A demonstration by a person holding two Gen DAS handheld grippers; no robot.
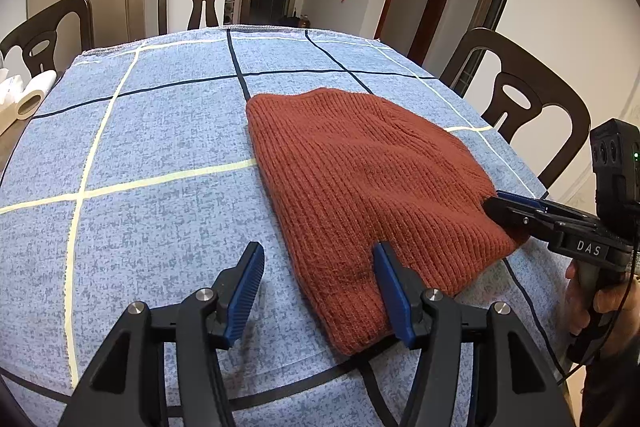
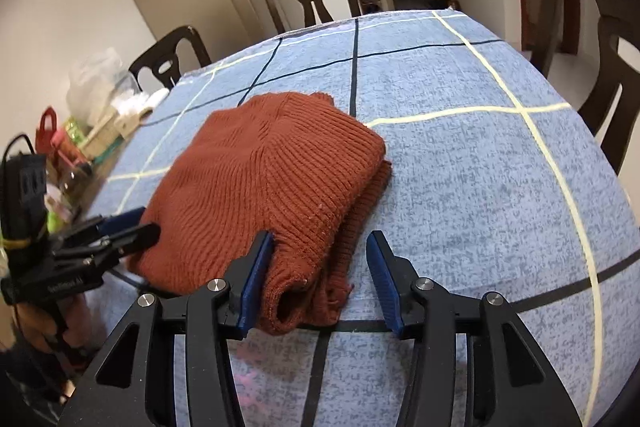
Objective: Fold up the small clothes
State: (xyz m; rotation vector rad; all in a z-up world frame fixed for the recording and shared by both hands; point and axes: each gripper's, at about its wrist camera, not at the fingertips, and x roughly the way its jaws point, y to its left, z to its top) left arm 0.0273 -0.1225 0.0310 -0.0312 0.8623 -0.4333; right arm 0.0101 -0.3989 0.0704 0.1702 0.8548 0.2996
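Observation:
A rust-red knitted garment lies folded on the blue checked tablecloth; it also shows in the right wrist view. My left gripper is open at the garment's near left corner, its right finger resting on the knit, its left finger over the cloth. My right gripper is open and straddles the garment's near folded corner, with the knit between its jaws. Each gripper shows from the side in the other's view, the right and the left, at the garment's edge.
Dark wooden chairs stand around the table. A paper roll lies at the far left edge. Bags, bottles and clutter sit on the table's left side beyond the cloth.

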